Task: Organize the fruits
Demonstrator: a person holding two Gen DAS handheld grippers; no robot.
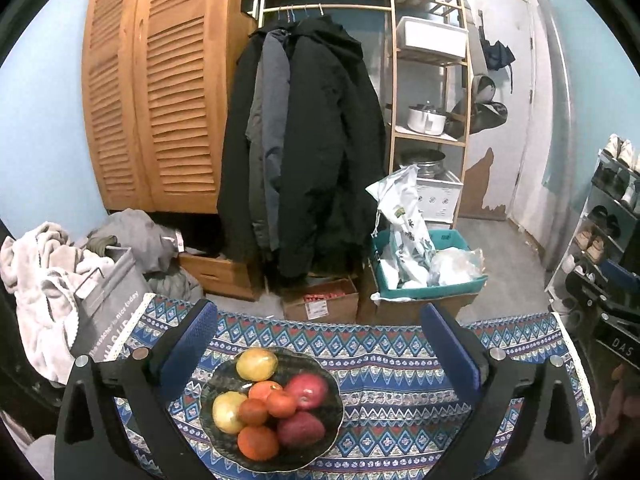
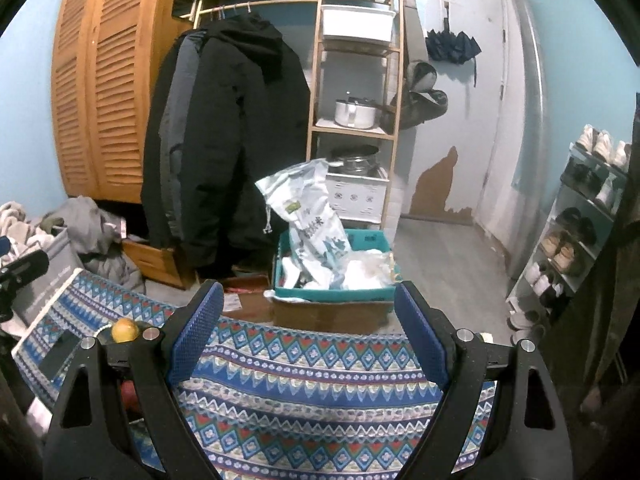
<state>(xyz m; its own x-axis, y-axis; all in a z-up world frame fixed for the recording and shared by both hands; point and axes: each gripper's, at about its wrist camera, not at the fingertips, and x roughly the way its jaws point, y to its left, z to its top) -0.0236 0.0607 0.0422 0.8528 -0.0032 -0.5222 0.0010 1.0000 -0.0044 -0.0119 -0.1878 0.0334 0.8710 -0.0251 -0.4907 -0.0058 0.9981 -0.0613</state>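
Note:
A dark patterned plate (image 1: 320,368) on the blue patterned tablecloth (image 1: 400,380) holds a heap of fruit: two yellow ones (image 1: 256,363), several oranges (image 1: 280,402) and two red apples (image 1: 307,391). My left gripper (image 1: 320,332) hangs open above and behind the plate, its blue pads (image 1: 192,344) wide apart with nothing between them. My right gripper (image 2: 312,320) is open too, over bare tablecloth (image 2: 304,380) to the right of the plate. In the right wrist view only one yellow fruit (image 2: 125,330) and a bit of red fruit (image 2: 129,396) show past the left finger.
Beyond the table's far edge stand cardboard boxes (image 1: 320,306), a teal crate (image 1: 432,284) with bags, hanging coats (image 1: 304,152) and a wooden shelf (image 1: 432,80). A laundry bin (image 1: 108,296) sits at the left, a shoe rack (image 1: 608,232) at the right.

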